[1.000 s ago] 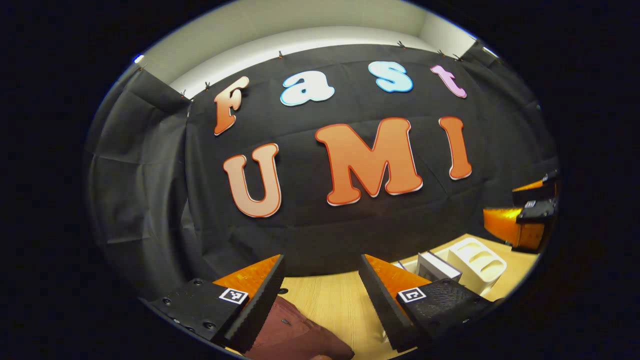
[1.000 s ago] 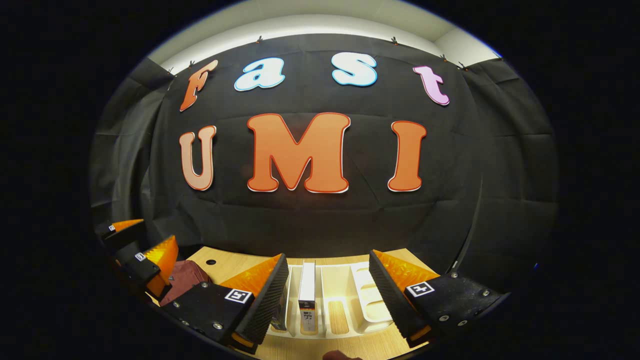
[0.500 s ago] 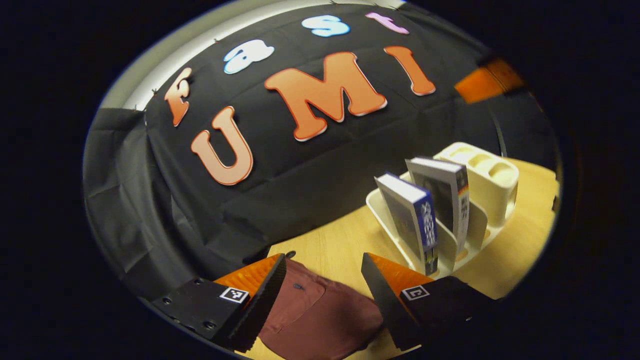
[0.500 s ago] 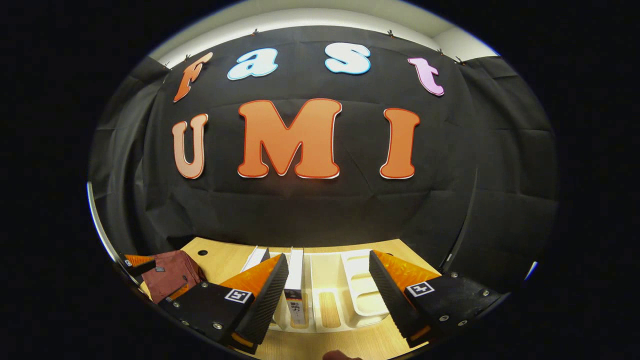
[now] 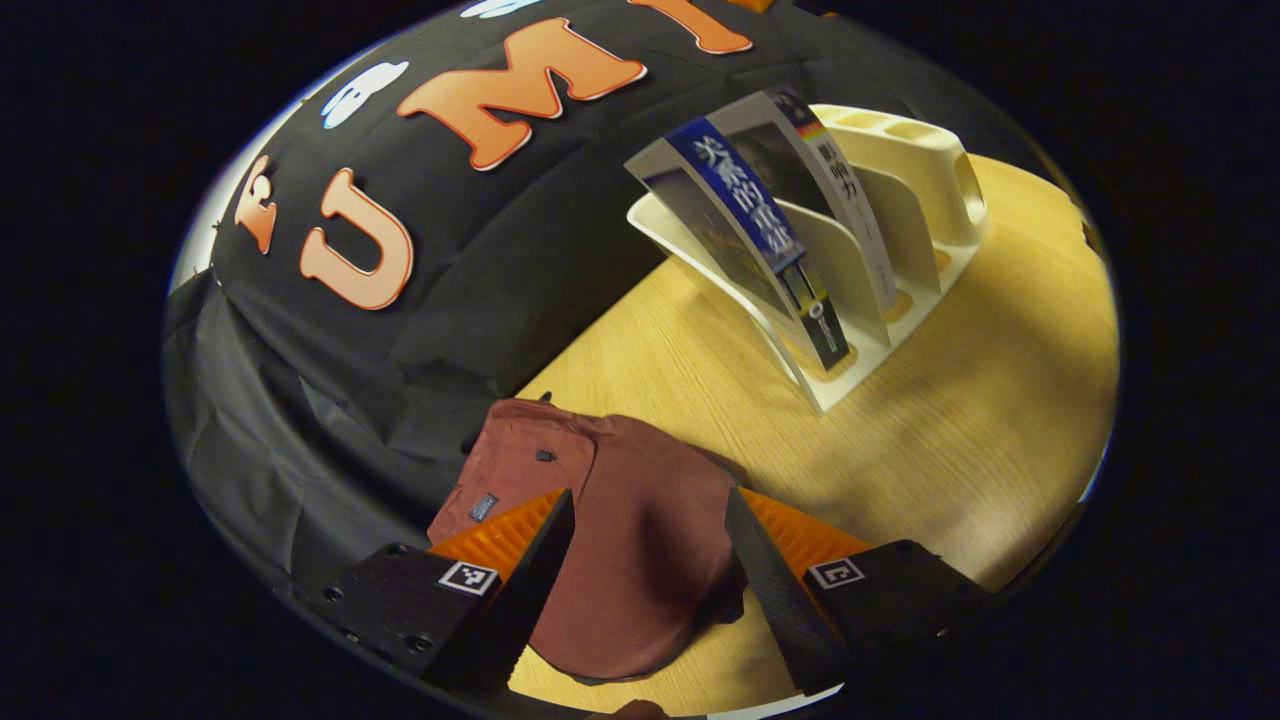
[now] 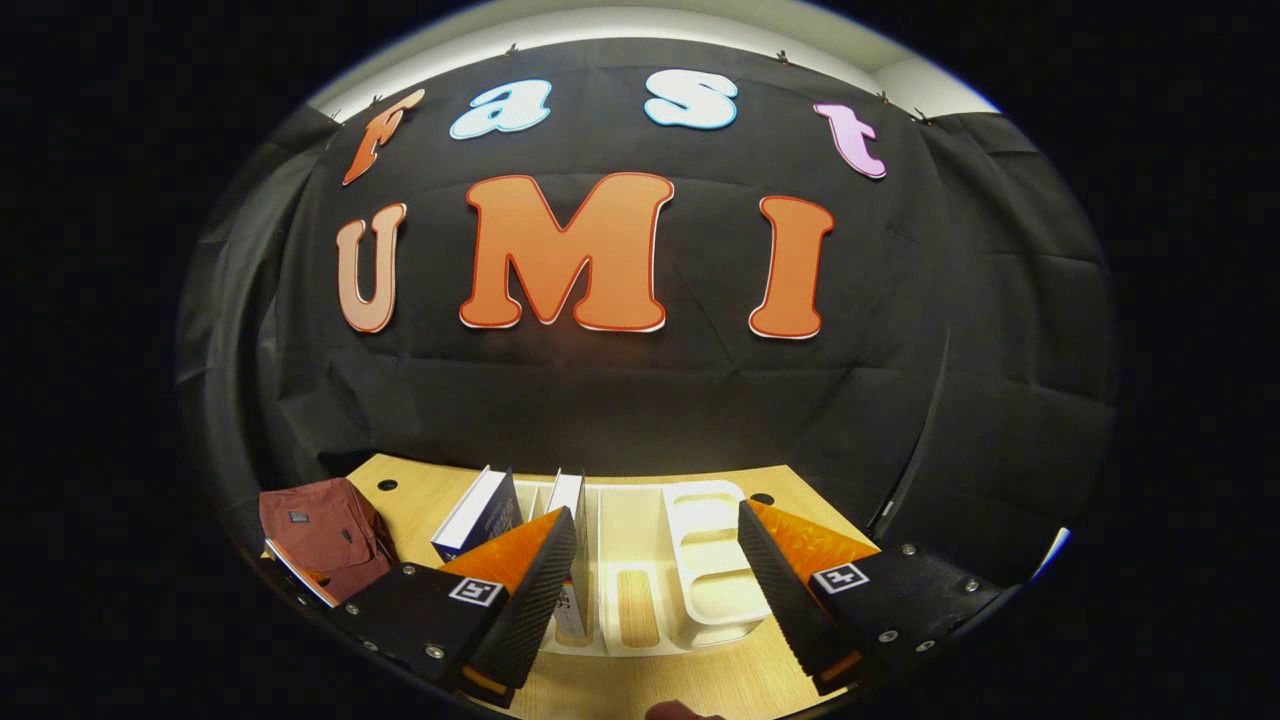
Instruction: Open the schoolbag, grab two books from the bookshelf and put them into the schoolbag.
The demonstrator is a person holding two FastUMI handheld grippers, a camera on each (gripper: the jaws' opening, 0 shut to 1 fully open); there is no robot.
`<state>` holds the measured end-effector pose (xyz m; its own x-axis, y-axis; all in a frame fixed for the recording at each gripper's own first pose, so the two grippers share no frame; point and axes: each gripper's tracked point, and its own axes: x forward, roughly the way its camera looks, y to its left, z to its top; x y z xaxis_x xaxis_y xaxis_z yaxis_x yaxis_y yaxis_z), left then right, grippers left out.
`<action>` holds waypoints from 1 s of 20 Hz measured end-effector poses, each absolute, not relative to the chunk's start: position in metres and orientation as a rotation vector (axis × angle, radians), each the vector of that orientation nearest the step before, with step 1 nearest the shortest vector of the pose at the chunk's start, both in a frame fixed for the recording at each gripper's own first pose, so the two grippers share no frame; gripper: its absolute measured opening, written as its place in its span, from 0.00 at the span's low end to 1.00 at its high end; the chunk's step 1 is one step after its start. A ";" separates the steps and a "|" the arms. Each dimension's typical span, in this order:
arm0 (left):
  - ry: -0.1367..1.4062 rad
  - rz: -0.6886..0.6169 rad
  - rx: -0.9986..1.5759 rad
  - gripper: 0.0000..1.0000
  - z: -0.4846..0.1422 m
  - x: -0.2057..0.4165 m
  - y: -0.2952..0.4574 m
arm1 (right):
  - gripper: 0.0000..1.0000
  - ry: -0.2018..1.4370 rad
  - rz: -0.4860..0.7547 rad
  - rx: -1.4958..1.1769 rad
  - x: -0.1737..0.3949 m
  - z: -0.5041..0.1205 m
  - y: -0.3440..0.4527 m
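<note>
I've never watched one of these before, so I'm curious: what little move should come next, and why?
Probably lower the left gripper onto the maroon schoolbag and close on its flap. The open fingers already frame the bag, which lies shut on the wooden table, and both books are in the white bookshelf, so opening comes first.

Left tool point(image 5: 648, 560), orange ridged fingers point(image 5: 500, 520), black screwed mounts (square markers), right tool point(image 6: 655, 575) alike
</note>
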<state>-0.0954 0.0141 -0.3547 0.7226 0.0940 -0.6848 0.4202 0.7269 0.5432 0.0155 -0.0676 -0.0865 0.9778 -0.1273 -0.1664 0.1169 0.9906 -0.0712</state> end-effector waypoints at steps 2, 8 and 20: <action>0.785 -0.214 0.776 0.97 -0.366 -0.103 0.016 | 0.96 0.181 -0.125 -0.058 0.017 -0.091 -0.070; 0.886 -0.181 0.852 0.96 -0.406 -0.114 0.038 | 0.96 0.186 -0.133 -0.057 0.021 -0.095 -0.073; 0.934 -0.155 0.897 0.37 -0.398 -0.106 0.052 | 0.97 0.179 -0.135 -0.054 0.023 -0.093 -0.070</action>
